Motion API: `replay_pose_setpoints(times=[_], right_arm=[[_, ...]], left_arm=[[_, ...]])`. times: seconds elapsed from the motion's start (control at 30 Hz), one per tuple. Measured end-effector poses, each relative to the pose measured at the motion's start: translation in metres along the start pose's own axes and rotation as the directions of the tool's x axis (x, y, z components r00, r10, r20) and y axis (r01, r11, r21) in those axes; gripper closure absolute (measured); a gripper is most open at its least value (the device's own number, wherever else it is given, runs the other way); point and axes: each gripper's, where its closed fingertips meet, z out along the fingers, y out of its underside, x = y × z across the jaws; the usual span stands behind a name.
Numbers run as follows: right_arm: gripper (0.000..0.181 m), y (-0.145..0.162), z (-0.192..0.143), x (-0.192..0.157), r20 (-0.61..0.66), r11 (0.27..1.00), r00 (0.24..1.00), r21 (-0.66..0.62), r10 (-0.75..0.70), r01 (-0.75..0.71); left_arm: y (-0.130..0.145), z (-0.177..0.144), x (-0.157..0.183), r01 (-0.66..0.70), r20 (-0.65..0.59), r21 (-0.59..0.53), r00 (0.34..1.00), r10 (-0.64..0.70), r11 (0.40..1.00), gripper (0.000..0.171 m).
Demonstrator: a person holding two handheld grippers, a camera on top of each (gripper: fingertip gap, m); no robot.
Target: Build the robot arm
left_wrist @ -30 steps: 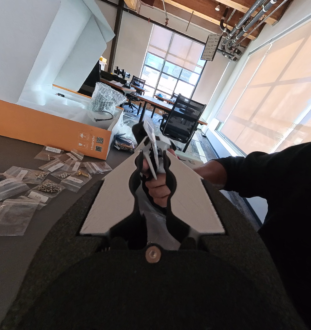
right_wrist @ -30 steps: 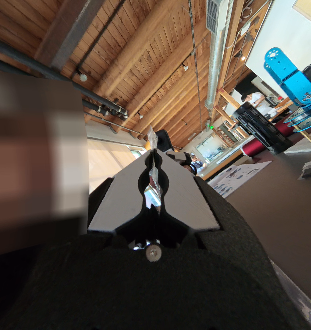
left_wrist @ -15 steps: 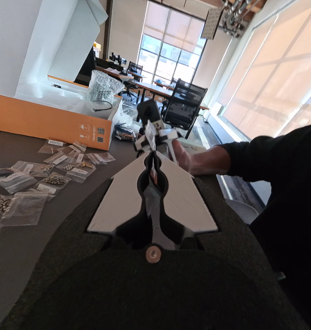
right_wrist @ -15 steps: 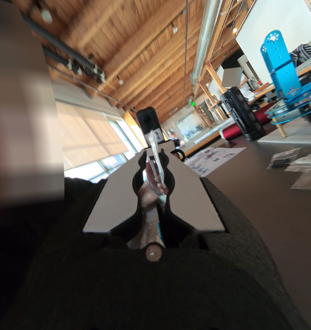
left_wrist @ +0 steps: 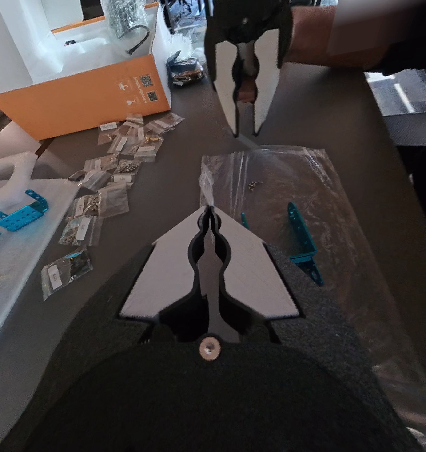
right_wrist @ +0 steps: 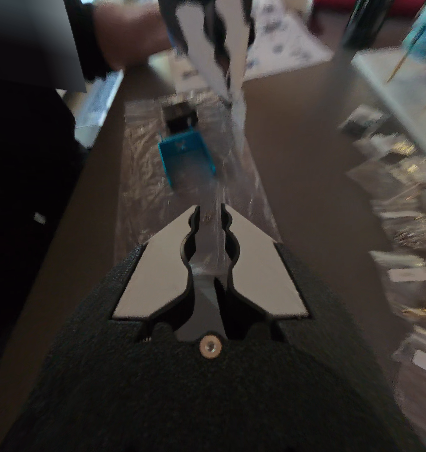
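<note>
A large clear plastic bag [left_wrist: 292,195] lies flat on the dark table [left_wrist: 170,171]. Inside it are a blue metal bracket [left_wrist: 302,242] and a few small screws [left_wrist: 254,183]. My left gripper [left_wrist: 210,208] is shut on the bag's near left edge. My right gripper [left_wrist: 245,133] hangs over the bag's far edge, jaws a little apart and empty. In the blurred right wrist view, my right gripper [right_wrist: 209,208] is open just above the bag [right_wrist: 146,183]. The blue bracket [right_wrist: 185,151] lies ahead, and the left gripper [right_wrist: 231,97] pinches the bag's far side.
An open orange box [left_wrist: 84,97] with white foam and bubble wrap stands at the back left. Several small bags of screws [left_wrist: 124,156] are scattered left of the big bag. A blue bracket [left_wrist: 23,215] rests on white foam. A person's arm [left_wrist: 312,31] reaches in behind.
Both grippers have tipped down from the raised position to the table. The bag now lies flat. The right gripper has let go of it and opened; the left stays shut on it.
</note>
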Motion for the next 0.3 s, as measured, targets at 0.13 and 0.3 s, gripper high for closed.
replay_pose_setpoints(times=[0.13, 0.3], right_arm=[[0.171, 0.019, 0.012, -0.012, 0.033, 0.994, 0.999, -0.103, -0.031, 0.034], [0.172, 0.029, 0.029, -0.025, 0.038, 0.979, 0.996, -0.182, -0.083, 0.088]], left_arm=[[0.013, 0.008, -0.007, -0.035, 0.054, -0.033, 0.998, 0.037, 0.999, 0.171], [0.003, 0.007, -0.010, -0.038, 0.094, 0.018, 0.995, 0.036, 0.999, 0.171]])
